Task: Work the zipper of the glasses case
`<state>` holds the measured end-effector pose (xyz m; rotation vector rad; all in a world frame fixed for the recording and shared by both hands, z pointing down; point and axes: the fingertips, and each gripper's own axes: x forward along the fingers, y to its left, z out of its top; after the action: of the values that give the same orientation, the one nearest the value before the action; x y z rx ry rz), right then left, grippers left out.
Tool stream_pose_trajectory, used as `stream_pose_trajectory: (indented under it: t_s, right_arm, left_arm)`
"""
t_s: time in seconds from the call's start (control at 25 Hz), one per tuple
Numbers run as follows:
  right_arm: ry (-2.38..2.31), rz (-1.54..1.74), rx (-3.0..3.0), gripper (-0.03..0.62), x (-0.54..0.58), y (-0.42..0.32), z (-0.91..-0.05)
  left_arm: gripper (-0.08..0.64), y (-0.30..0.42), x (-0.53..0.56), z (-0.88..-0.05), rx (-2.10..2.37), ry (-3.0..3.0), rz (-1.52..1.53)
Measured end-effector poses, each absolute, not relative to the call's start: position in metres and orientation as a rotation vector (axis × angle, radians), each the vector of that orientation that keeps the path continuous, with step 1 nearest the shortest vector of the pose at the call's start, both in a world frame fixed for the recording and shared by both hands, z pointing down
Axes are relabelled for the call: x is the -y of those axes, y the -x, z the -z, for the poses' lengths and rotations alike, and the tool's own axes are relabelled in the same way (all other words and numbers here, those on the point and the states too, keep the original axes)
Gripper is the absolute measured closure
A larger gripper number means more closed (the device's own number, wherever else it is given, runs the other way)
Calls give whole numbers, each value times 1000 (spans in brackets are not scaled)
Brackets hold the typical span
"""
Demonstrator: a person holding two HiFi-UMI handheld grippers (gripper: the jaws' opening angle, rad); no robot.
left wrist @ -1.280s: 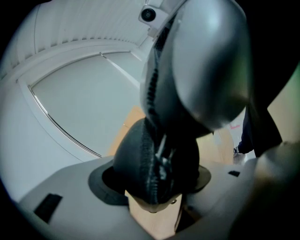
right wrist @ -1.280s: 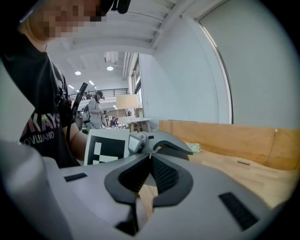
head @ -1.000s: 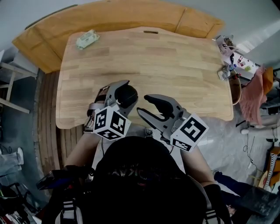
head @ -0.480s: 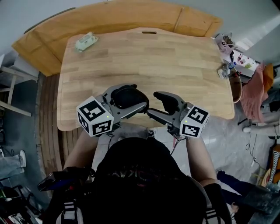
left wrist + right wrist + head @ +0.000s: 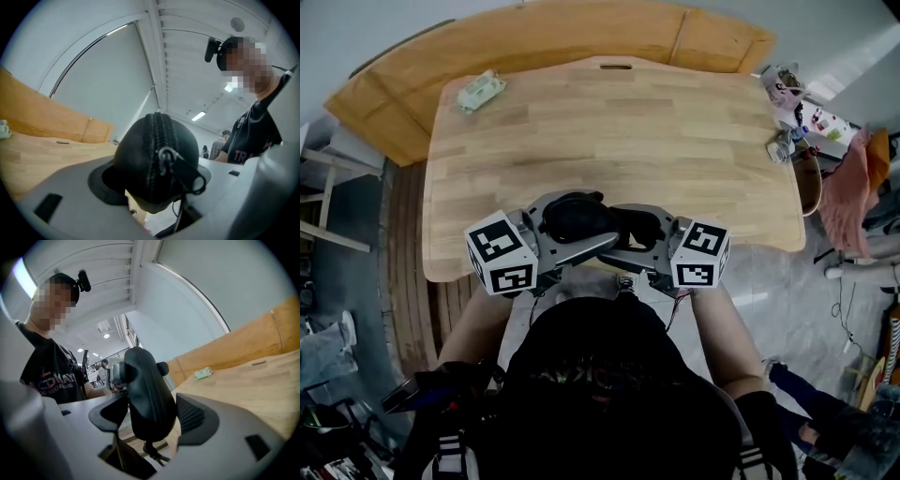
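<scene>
Left gripper (image 5: 154,185): clenched on the glasses case (image 5: 136,150); it keeps the case level over the near edge of the table (image 5: 619,131), free for my other hand.
Right gripper (image 5: 152,418): released, its jaws have just been opening; the case end stands between the 2 pads, not pressed. I think it wants the pull tab (image 5: 187,171).
Case: black, oval shell; the zipper (image 5: 157,136) looks shut at this end.

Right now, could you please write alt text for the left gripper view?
A black glasses case is clamped between the left gripper's grey jaws, zipper facing the camera, its pull tab hanging right. Behind are a wooden table at left and a person at right.
</scene>
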<state>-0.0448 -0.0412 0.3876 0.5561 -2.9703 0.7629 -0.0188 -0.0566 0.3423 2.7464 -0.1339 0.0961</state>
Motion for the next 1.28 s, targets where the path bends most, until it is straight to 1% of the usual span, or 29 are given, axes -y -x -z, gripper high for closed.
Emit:
stream_pose_trajectory:
  t_s: [0.2,0.64,0.96,1.12,1.16,1.2,1.28]
  right_arm:
    - [-417,-822,2977,272,29,51,-390]
    - [-459,-788,2965,290,28,15,-402]
    - [-494,-718,2921,305,35,-42,-410]
    - [-702,-713,2880,305,63,-89,-425]
    - [-799,-689,2847,305,76,-102,-433]
    - [-901,-645,2795,305,91,-115,-444]
    - [-1072,-511,2647,305,123,-138,-470]
  left_arm:
    - [275,7,43,-344,22,-2741,-102]
    - [267,-18,46,-359,14,-2705,-148]
    - [245,-26,68,-378,136,-2651,-159]
    - [247,-15,90,-392,305,-2602,-174]
    - [250,-14,92,-399,337,-2586,-199]
    - [276,-13,93,-406,369,-2571,-234]
    - [380,-14,93,-423,444,-2548,-321]
